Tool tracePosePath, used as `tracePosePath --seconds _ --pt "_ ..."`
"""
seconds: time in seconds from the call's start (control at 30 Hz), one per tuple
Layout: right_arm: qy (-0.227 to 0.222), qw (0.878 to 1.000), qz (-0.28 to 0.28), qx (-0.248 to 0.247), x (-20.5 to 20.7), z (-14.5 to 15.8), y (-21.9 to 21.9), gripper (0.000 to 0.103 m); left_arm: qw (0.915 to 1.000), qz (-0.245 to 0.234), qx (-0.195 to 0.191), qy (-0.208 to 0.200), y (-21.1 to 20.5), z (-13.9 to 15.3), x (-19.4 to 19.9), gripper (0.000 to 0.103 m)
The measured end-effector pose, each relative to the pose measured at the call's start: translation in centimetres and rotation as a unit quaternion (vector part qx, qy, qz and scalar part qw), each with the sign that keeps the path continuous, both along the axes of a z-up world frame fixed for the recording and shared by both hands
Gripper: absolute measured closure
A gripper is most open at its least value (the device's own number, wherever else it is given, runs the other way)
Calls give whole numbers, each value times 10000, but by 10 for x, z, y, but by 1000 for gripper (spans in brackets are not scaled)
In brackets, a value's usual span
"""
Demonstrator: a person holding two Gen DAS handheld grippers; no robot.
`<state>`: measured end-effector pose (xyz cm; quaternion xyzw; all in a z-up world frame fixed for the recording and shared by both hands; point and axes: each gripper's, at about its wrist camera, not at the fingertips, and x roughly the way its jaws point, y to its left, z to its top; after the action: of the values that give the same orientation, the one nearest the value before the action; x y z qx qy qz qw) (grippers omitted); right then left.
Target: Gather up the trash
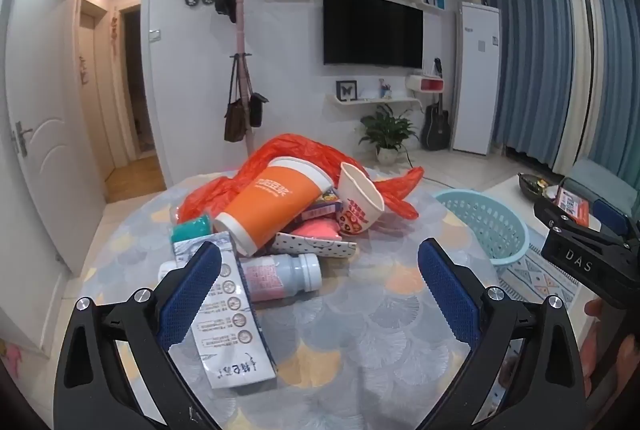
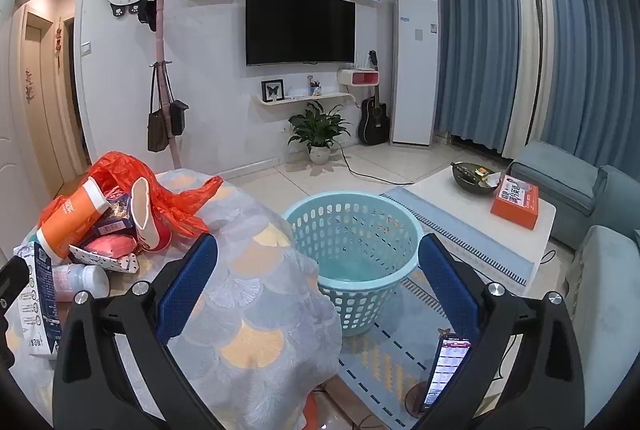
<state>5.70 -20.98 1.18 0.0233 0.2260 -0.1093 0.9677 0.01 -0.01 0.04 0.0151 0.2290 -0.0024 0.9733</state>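
A heap of trash lies on the round table: an orange cup on its side, a white paper cup, a red plastic bag, a small white bottle, a flattened milk carton, a pink pad and a teal roll. My left gripper is open and empty just in front of the heap, its left finger over the carton. My right gripper is open and empty, above the table edge, facing the empty light-blue basket on the floor.
The basket stands right of the table on a patterned rug. A white coffee table with an orange box and a dark bowl stands beyond it, a blue sofa at the right. A phone lies low by the right finger.
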Motion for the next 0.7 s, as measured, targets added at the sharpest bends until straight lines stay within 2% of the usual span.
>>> tracePosePath --seconds 0.1,0.27,0.4,0.7 --pt "13 10000 18 2 0 0 1 7 10000 -35 -84 18 0 1 2 7" --pt "-29 10000 -24 -8 0 1 3 7 9990 -3 -396 -206 14 6 -15 7" --pt "-72 10000 -9 8 -1 11 6 7 9988 48 -429 -230 21 2 -8 7" --pt "-94 9999 -14 41 -4 4 6 7 9983 168 -394 -390 26 5 -17 8"
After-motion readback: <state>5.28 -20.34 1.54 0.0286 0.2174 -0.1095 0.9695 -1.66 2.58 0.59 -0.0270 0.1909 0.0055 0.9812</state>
